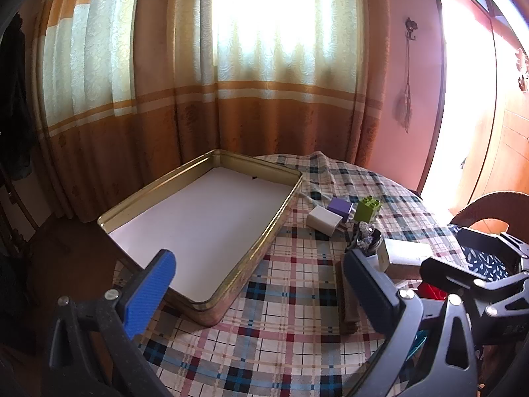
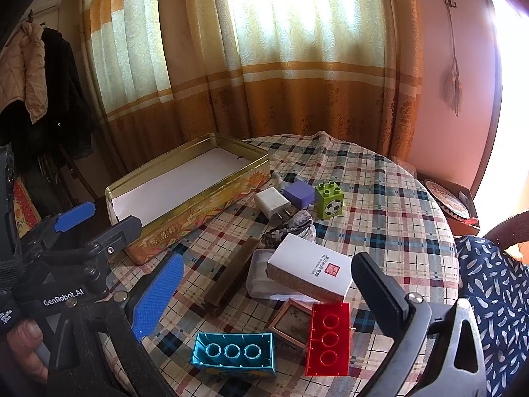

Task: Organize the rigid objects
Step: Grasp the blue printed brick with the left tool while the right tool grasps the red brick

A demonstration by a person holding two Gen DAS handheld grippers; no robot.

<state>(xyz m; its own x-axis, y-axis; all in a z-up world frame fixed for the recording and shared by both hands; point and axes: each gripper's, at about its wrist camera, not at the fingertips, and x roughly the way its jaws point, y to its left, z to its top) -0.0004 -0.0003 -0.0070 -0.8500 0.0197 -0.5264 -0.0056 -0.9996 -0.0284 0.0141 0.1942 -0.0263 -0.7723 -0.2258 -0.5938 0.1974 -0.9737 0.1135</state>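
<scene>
A gold tin box (image 1: 231, 292) (image 2: 198, 211), white inside and with nothing in it, stands at the table's left. My left gripper (image 1: 261, 281) is open over its near right corner; it also shows in the right wrist view (image 2: 99, 220). My right gripper (image 2: 271, 284) is open above a white carton (image 2: 310, 269) lying on a clear lid (image 2: 261, 284). Near it lie a red brick (image 2: 329, 339), a teal brick (image 2: 234, 352), a brown brush (image 2: 231, 273) and a small framed tile (image 2: 291, 319). Farther back are a white charger (image 2: 272, 203), a purple cube (image 2: 299, 193) and a green brick (image 2: 329, 200).
The round table wears a plaid cloth (image 2: 380, 215) and ends close behind the tin. A crumpled grey item (image 2: 291, 226) lies by the charger. Curtains (image 2: 264, 66) hang behind. A chair with blue cloth (image 2: 489, 291) stands at the right, coats (image 2: 43, 82) at the left.
</scene>
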